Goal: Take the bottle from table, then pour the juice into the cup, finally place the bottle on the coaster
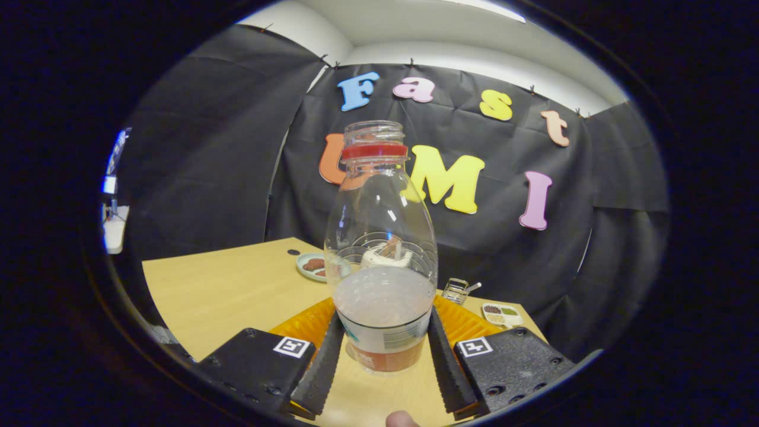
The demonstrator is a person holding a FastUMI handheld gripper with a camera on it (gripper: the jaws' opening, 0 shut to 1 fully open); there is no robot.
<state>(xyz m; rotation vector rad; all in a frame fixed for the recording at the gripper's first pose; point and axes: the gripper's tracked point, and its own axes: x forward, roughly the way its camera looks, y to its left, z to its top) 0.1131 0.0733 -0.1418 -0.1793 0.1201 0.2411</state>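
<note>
Far across the light wooden table [225,290] I see a small pale blue-green plate [312,265] holding dark reddish-brown pieces. Off to the other side sits a small clear glass jar [455,291] with a metal handle sticking out. Near it, close to the table's edge, I make out a white divided dish [501,314] with brown and green contents.

The bottle [382,261] stands upright between the fingers [323,367], which press on its lower sides. It is clear plastic, uncapped, with a red ring under the open mouth, a label round its base and pale cloudy juice filling its lower part. Seen through the bottle, the cup [386,256] sits beyond it, towards the counter's far edge.
</note>
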